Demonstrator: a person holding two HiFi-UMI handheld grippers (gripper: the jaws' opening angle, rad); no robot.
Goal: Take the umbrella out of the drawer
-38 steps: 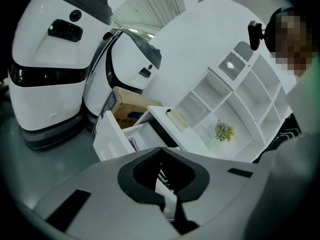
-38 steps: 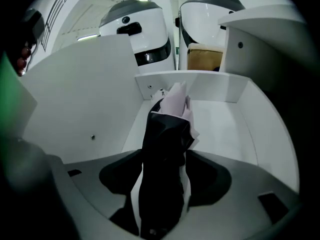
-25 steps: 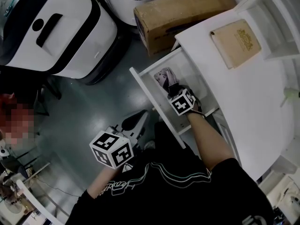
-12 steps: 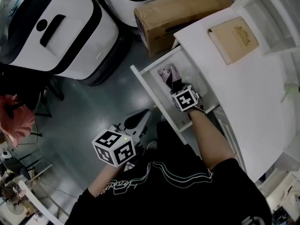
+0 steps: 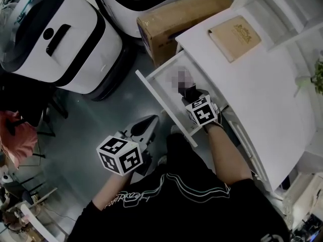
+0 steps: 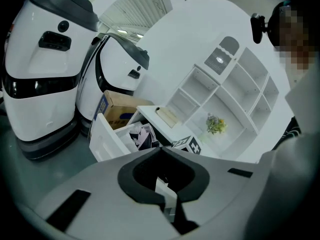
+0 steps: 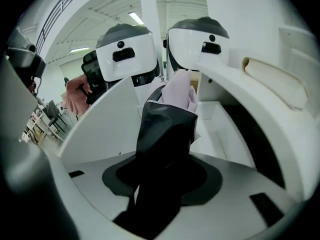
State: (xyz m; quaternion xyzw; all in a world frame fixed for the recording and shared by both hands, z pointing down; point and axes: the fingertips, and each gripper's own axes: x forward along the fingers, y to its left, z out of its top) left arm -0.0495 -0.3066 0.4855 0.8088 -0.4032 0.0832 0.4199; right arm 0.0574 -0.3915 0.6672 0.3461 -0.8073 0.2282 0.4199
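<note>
The folded umbrella (image 5: 187, 89), a black sleeve with pale pink fabric at its far end, stands up out of the open white drawer (image 5: 161, 105). My right gripper (image 5: 192, 97) is shut on its black part, above the drawer's near end. In the right gripper view the umbrella (image 7: 167, 129) rises from between the jaws of that gripper (image 7: 162, 181), and the drawer wall (image 7: 110, 124) lies to its left. My left gripper (image 5: 146, 125) hangs over the floor, left of the drawer front, shut on nothing. From the left gripper (image 6: 162, 186) I see the umbrella (image 6: 142, 135) in the drawer (image 6: 105, 141).
The white desk (image 5: 262, 84) carries a tan book (image 5: 234, 31), and white shelves (image 5: 287, 4) stand behind it. A cardboard box (image 5: 166, 21) and two white and black machines (image 5: 60, 39) stand on the grey floor beyond the drawer.
My right gripper has closed on the umbrella and risen with it, lifting it up from the drawer's bottom. The left gripper has moved up a little.
</note>
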